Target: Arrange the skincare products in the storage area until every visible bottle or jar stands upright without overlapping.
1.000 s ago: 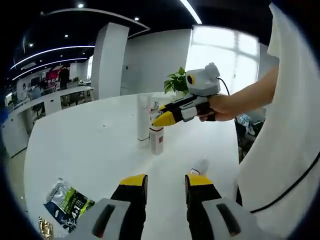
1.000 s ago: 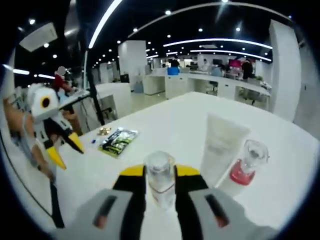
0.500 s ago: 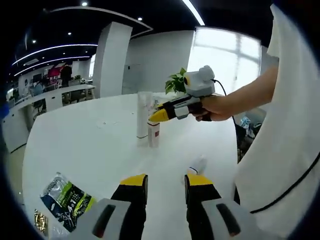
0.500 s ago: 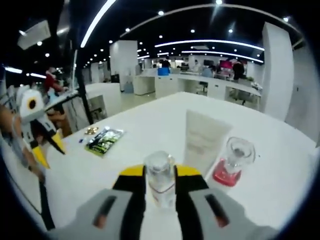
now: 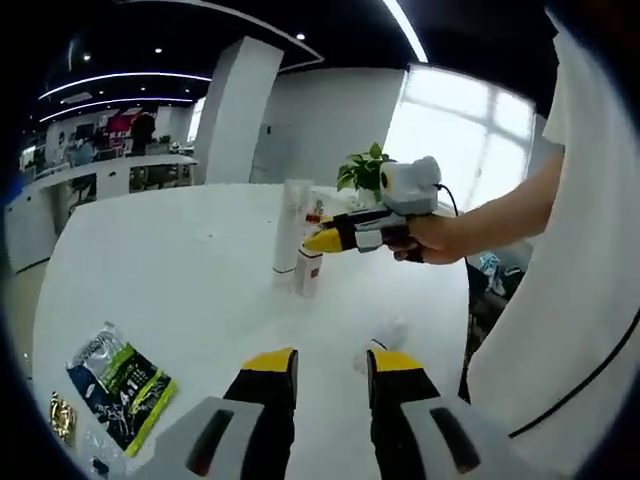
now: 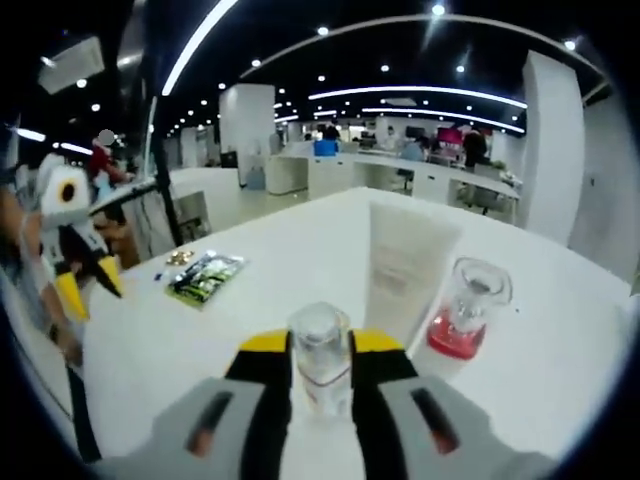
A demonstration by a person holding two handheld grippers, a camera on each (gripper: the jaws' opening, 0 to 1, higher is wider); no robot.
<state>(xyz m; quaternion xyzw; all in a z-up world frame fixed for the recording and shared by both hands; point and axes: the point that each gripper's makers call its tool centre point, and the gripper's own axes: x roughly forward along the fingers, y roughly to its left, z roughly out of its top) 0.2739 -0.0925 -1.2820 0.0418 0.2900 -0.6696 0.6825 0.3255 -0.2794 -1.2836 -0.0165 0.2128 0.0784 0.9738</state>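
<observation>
In the right gripper view my right gripper (image 6: 320, 348) is shut on a small clear bottle (image 6: 320, 375) with a clear cap. Just beyond it a white tube (image 6: 404, 265) stands upright beside a clear-capped bottle of pink-red liquid (image 6: 465, 315). The left gripper view shows the right gripper (image 5: 325, 240) holding that small bottle (image 5: 308, 272) close beside the white tube (image 5: 292, 222). I cannot tell whether the bottle touches the table. My left gripper (image 5: 330, 362) is open over the table with nothing between its fingers. A small pale item (image 5: 385, 335) lies just ahead of it.
A green and black sachet (image 5: 115, 385) and a small gold item (image 5: 60, 420) lie at the white table's (image 5: 170, 270) near left. A potted plant (image 5: 362, 170) stands at the far edge. A person's sleeve and white top (image 5: 570, 300) border the right. The sachet (image 6: 205, 276) lies near the left gripper (image 6: 75, 270).
The right gripper has carried the small bottle closer to the white tube and the pink-red bottle. The left gripper has stayed open and low over the table.
</observation>
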